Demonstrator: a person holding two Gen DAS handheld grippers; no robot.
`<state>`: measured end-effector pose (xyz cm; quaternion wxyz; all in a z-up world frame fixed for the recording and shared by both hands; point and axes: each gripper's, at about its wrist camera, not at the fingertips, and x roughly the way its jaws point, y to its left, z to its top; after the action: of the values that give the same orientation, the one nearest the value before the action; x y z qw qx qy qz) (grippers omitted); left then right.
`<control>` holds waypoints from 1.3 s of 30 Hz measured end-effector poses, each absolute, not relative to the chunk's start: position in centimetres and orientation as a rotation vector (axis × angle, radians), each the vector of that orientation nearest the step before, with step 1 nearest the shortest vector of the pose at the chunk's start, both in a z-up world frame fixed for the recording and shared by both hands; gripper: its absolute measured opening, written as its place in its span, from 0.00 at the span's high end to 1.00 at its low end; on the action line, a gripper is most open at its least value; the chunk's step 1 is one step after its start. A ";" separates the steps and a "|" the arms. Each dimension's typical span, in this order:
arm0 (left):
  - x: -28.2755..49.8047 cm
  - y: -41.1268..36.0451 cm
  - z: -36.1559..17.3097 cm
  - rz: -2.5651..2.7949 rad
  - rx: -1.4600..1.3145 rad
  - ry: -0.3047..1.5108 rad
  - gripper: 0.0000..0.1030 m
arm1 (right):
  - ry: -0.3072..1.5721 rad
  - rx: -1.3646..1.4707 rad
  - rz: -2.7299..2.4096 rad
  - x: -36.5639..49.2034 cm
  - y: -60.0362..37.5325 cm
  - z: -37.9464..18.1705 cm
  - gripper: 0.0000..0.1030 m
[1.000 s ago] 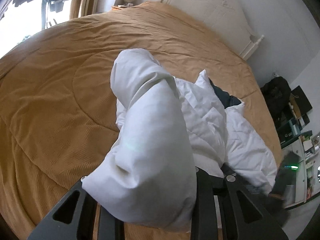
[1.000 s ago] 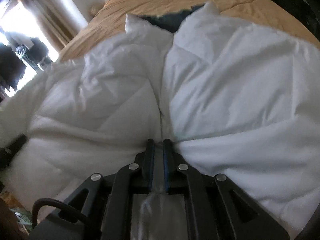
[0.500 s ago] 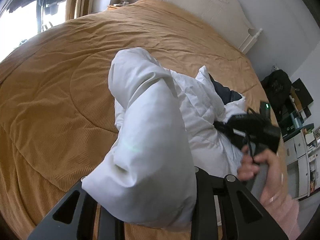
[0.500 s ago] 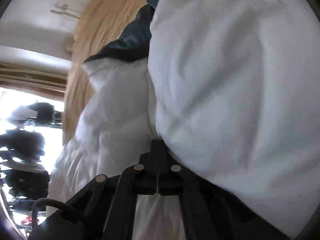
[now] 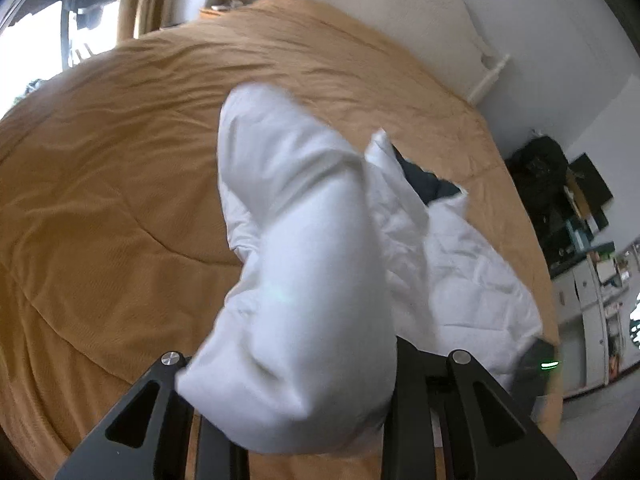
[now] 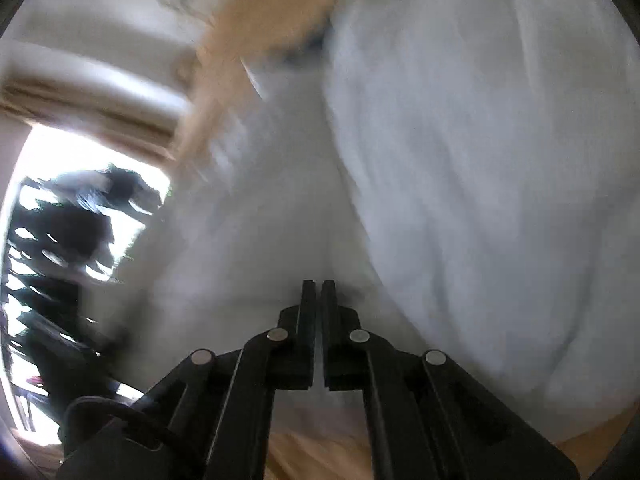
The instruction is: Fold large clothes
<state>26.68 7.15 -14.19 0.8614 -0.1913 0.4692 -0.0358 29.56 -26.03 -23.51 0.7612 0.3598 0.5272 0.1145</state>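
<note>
my left gripper (image 5: 296, 396) clamps the padded sleeve of the white jacket (image 5: 448, 264) lying on the orange bedspread (image 5: 120, 200); my right gripper (image 6: 318, 304), jaws together, pinches its fabric.

blur: right-wrist view smeared | hidden: left claw (image 5: 292, 412) tips behind white jacket (image 5: 304, 280)

Loads of open orange bedspread (image 5: 120, 208) from about 8 to 12 o'clock, nothing on it. White puffy jacket (image 5: 312, 280) bulks up dead centre and sprawls toward 3. Headboard (image 5: 404, 20) walls off 1 o'clock, cluttered shelves (image 5: 588, 248) crowd 3 to 4.
</note>
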 end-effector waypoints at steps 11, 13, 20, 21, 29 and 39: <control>26.0 -3.3 -8.8 -0.281 -0.090 0.928 0.75 | 1.055 0.890 0.239 25.8 -26.5 -25.2 1.00; 25.2 -7.8 -8.5 -0.350 0.047 0.916 0.74 | 1.039 0.984 0.263 25.8 -27.0 -27.3 1.00; 23.4 -17.8 -8.6 -0.520 0.343 0.841 0.74 | 0.943 1.083 0.292 23.9 -29.8 -27.0 1.00; 23.1 -18.8 -8.9 -0.534 0.382 0.835 0.73 | 0.904 1.099 0.262 22.4 -31.6 -26.1 1.00; 19.4 -29.1 -17.1 -0.628 0.792 0.766 0.63 | 0.819 0.940 -0.004 14.9 -45.2 -20.1 0.92; 14.5 -33.1 -25.6 -0.603 1.226 0.629 0.63 | 0.943 0.563 -0.165 15.7 -53.8 -11.2 0.33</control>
<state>14.49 -33.07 -25.64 0.7303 0.5567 0.2858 -0.2739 15.71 -53.79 -11.17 0.8496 0.2673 0.4478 -0.0782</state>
